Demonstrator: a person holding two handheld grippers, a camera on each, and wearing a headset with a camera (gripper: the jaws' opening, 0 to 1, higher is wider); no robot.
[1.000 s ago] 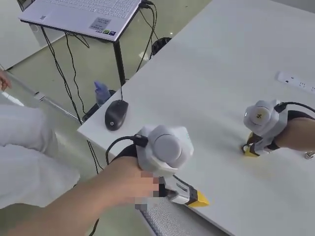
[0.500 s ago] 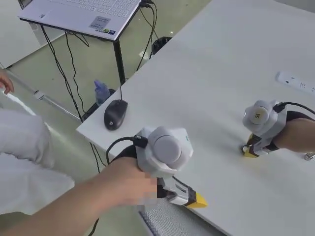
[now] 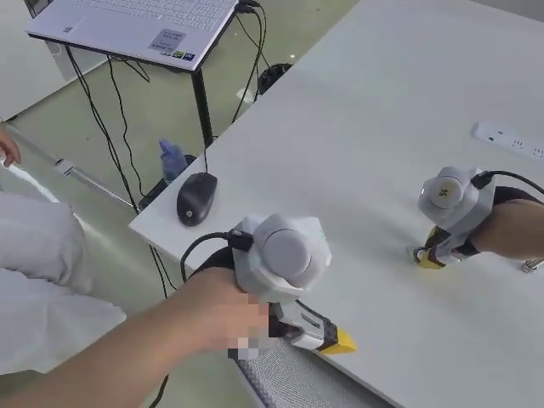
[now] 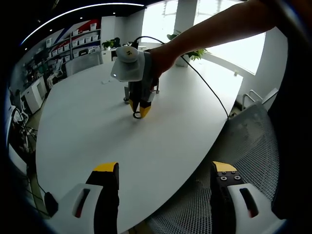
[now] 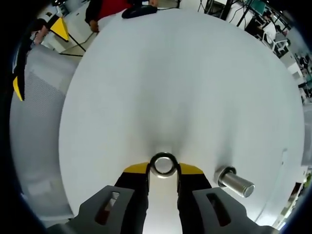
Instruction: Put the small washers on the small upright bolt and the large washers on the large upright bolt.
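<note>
In the head view the right edge cuts off the bolt [image 3: 533, 266] and the top edge cuts off the laptop [image 3: 136, 21]. There the casing of the right gripper [image 3: 429, 257] hides most of its fingers. Whether the washer [image 5: 163, 165] is small or large cannot be told.

Right gripper view: white table [image 5: 185, 73] open from 10 to 2 o'clock; upright bolt [image 5: 235, 182] at 4 o'clock, just beside the right gripper [image 5: 163, 168] clamping a washer [image 5: 163, 155]. Head view: computer mouse [image 3: 196, 197] at 9 o'clock, power strip [image 3: 510, 141] near 3, mesh chair [image 3: 280, 378] at 6.
</note>
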